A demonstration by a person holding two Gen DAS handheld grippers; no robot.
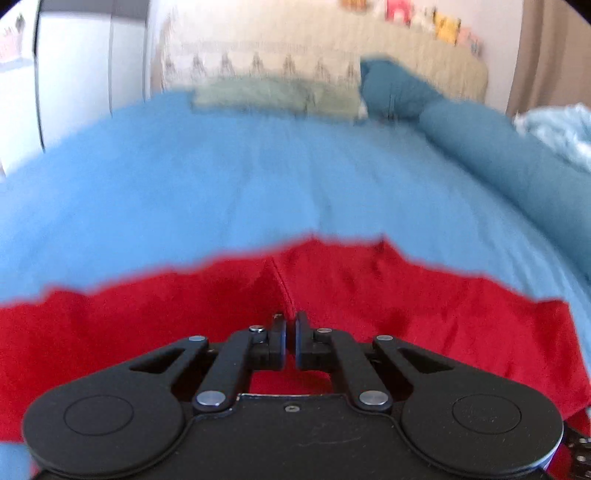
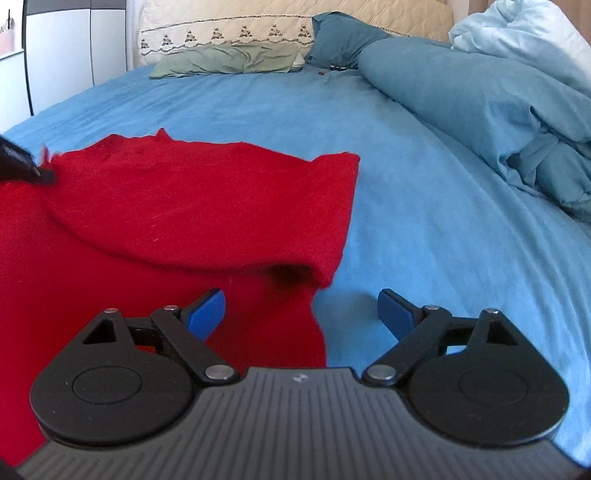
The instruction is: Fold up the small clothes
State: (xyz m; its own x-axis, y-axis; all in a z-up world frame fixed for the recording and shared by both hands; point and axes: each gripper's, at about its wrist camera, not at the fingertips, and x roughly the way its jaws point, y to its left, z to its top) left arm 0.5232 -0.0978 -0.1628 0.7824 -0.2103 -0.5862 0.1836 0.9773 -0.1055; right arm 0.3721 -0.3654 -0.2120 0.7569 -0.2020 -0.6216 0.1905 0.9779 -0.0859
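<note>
Red garment (image 2: 177, 206) on bed (image 2: 424, 206): left hand-held gripper (image 1: 290, 332) pinched on its fabric, right hand-held gripper (image 2: 301, 314) spread wide at its right edge — grab there, fold evenly.

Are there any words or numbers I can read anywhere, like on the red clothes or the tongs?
No readable words or numbers in either view.
Right tongs: a small pale mark on the grey body, too small to read.
Red garment: no print or label shows.
Cream pillow: a row of stitched shapes, not letters.
Colourful things on the headboard: too blurred to read.
</note>
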